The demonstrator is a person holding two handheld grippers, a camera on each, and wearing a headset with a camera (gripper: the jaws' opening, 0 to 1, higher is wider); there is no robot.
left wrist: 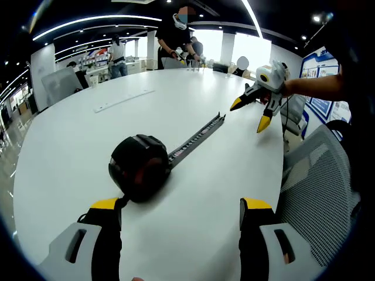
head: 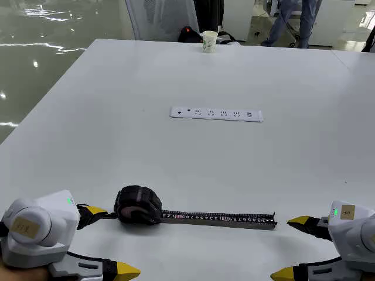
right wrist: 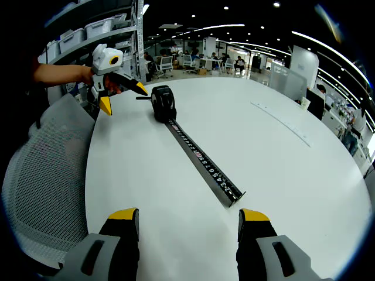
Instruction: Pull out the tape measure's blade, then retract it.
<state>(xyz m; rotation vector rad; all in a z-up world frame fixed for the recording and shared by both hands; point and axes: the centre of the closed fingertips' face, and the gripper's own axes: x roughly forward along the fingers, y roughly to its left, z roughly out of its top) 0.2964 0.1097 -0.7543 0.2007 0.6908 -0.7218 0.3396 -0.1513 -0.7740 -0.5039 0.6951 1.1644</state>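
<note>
1. Yellow-tipped jaws of the left gripper [head: 115, 240] sit at the bottom left of the head view. Its white, rounded plastic body is cut off by the frame's edge.
2. Its jaws stand wide apart and hold nothing. In the left gripper view the tape measure's case [left wrist: 139, 167] lies just ahead of one jaw tip. I cannot tell whether tip and case touch.
3. That case is a rounded black block with a duller reddish face on its side. It rests on the smooth white table [head: 176, 70], close to the near edge.
4. From the case the blade [head: 220, 219] runs flat along the tabletop toward the right gripper [head: 288, 247]. It is a dark, stiff strip with pale printed numbers, too small to read clearly.
5. The right gripper's jaws are also spread wide and grip nothing. In the right gripper view the blade's hooked end lies just ahead of them, between the two tips and clear of both.
6. A short black strap pokes from the back of the case toward the left gripper.
7. Farther back lie a long white power strip [head: 215, 113] and, near the far edge, a paper cup [head: 210, 41].
8. A grey mesh chair [right wrist: 47, 175] curves along the table's side, partly cut off.
</note>
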